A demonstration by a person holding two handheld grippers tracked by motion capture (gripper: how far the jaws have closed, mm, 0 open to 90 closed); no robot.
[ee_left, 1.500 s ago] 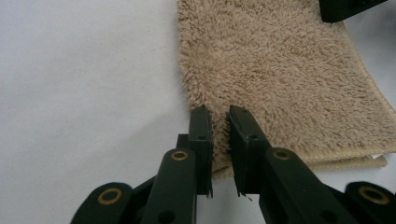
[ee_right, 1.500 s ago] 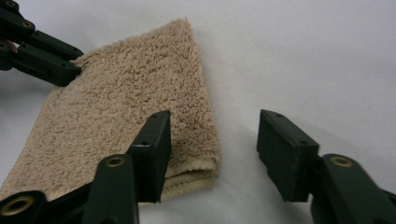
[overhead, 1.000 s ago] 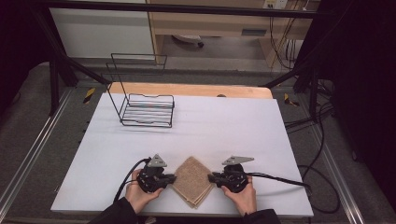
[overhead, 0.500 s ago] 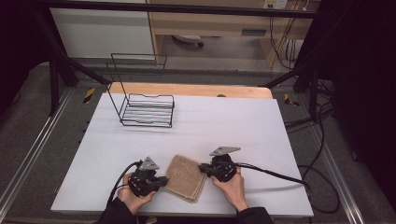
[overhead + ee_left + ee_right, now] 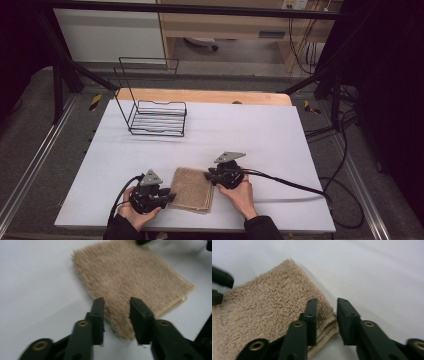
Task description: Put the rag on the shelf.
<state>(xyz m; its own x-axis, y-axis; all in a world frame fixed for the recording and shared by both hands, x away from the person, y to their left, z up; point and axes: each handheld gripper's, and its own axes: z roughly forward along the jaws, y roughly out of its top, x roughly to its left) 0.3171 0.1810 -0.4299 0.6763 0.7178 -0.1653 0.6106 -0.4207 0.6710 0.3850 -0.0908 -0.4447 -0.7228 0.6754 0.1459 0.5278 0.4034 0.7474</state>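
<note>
High view: folded tan towel (image 5: 191,189) flat on the white table (image 5: 260,130), between the two claws. Left gripper (image 5: 116,305) — jaws parted, straddling the towel's near edge, pile between them, nothing pinched. Right gripper (image 5: 326,305) — jaws apart too, one over the stacked corner, the other over bare table beside it. Likely risk: the right claw closing catches the top layer only and the fold peels open. Left claw may pinch pile, not cloth, and slip. Wire rack (image 5: 156,116) well beyond both, no hazard.
</note>
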